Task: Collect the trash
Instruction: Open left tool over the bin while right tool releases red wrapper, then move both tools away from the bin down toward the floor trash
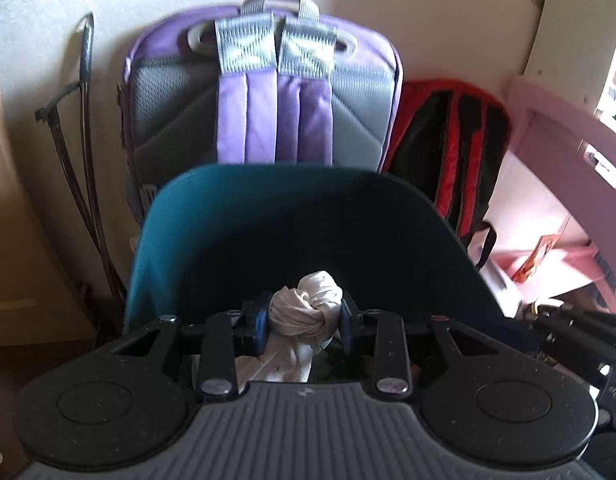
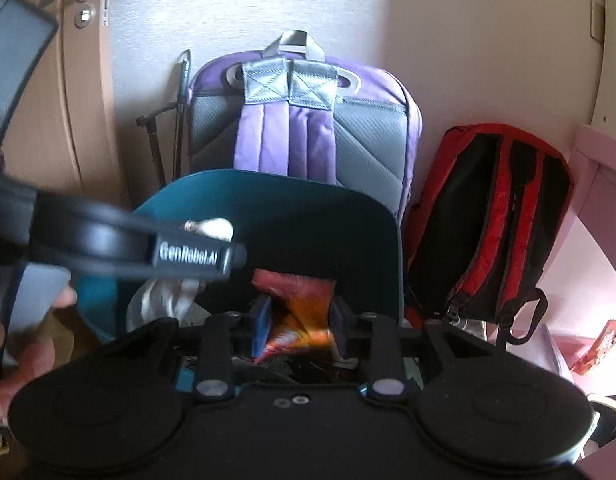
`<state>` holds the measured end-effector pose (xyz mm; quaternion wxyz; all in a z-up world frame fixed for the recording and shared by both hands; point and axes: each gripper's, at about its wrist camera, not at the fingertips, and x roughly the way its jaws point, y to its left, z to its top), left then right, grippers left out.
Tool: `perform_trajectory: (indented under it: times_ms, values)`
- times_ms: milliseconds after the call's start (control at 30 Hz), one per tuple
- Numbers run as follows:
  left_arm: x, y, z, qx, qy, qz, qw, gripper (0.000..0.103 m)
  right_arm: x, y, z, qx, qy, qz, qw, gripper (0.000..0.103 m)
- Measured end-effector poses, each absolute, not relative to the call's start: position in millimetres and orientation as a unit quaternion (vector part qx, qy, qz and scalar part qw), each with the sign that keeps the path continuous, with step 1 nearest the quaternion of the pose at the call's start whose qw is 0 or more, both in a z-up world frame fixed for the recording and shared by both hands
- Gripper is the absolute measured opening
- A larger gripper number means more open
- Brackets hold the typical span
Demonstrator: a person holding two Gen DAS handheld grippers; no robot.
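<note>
Right wrist, blurred orange wrapper point(image 2: 303, 320), bin point(image 2: 348, 216) interior dark

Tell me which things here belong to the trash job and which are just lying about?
Job: knotted white plastic bag in left tongs; orange-red crinkly wrapper in right tongs; teal plastic bin.
Lying about: purple fabric backpack; red-black backpack.

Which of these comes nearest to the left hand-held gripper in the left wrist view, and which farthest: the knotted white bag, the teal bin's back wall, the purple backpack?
From the left hand-held gripper:
1. Knotted white bag: clamped between its fingers.
2. Teal bin's back wall: just beyond, straight ahead.
3. Purple backpack: behind the bin, against the wall.
</note>
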<state>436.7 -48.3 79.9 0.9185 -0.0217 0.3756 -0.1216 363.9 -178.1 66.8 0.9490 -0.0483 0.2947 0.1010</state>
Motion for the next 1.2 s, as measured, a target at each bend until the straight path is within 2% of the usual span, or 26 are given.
perform_trajectory:
  times_ms: [100, 167, 267, 300, 333, 567, 700, 1000, 1100, 1200]
  values:
    - [437.0, -50.3, 75.6, -0.021, 0.389, -0.121, 0.913, 0.042, 367.1, -179.6, 65.1, -0.044, 0.299, 0.103, 0.948, 0.04]
    - [435.3, -52.2, 74.8, -0.016, 0.391, -0.123, 0.912, 0.043, 366.6, -180.0, 64.4, -0.047, 0.299, 0.102, 0.948, 0.043]
    - [430.2, -53.3, 79.8, -0.009, 0.386, -0.116, 0.915, 0.058, 361.9, -181.8, 64.8, -0.051, 0.297, 0.098, 0.948, 0.044]
    - [427.1, -52.7, 82.7, -0.009, 0.382, -0.114, 0.917, 0.066, 359.8, -183.0, 65.7, -0.051, 0.297, 0.097, 0.949, 0.045]
    - [425.3, -52.0, 85.7, -0.01, 0.377, -0.114, 0.919, 0.068, 357.5, -184.6, 66.8, -0.05, 0.296, 0.097, 0.949, 0.047]
    - [394.7, -49.7, 111.2, -0.002, 0.357, -0.117, 0.927, 0.068, 329.8, -190.2, 82.6, -0.048, 0.286, 0.104, 0.951, 0.049]
    - [371.2, -44.4, 126.2, -0.007, 0.347, -0.121, 0.93, 0.068, 304.5, -190.7, 95.5, -0.048, 0.269, 0.105, 0.956, 0.056]
    - [310.5, -26.9, 144.6, -0.005, 0.331, -0.126, 0.935, 0.069, 248.3, -193.4, 117.2, -0.045, 0.257, 0.121, 0.958, 0.06]
    - [291.1, -19.4, 142.9, -0.002, 0.331, -0.128, 0.935, 0.074, 234.9, -192.7, 118.4, -0.042, 0.261, 0.127, 0.956, 0.061]
    - [270.5, -11.6, 137.8, 0.007, 0.33, -0.135, 0.934, 0.074, 222.7, -190.8, 117.6, -0.04, 0.264, 0.133, 0.954, 0.061]
